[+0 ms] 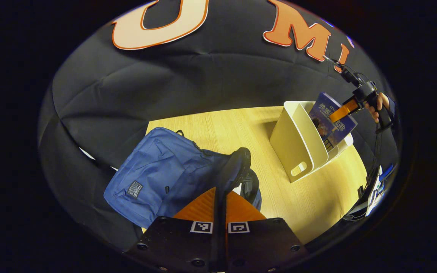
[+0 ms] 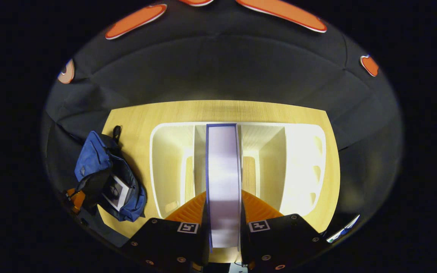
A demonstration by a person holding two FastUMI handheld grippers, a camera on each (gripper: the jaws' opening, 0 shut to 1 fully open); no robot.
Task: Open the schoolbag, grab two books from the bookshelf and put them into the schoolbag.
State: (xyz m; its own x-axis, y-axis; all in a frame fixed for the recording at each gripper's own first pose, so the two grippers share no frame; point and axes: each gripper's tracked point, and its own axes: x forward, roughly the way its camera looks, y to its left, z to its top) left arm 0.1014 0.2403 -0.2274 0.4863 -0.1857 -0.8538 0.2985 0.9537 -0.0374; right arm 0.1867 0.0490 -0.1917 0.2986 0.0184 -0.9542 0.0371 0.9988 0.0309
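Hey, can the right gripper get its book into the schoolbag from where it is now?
Probably yes: the right gripper grips the book above the bookshelf, and the left gripper holds the schoolbag open.

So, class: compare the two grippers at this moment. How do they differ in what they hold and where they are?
The left gripper is shut on the dark flap of the blue schoolbag, low over the table. The right gripper is shut on a blue book, held upright above the white bookshelf. The left holds soft fabric; the right a stiff book. Both are closed on something.
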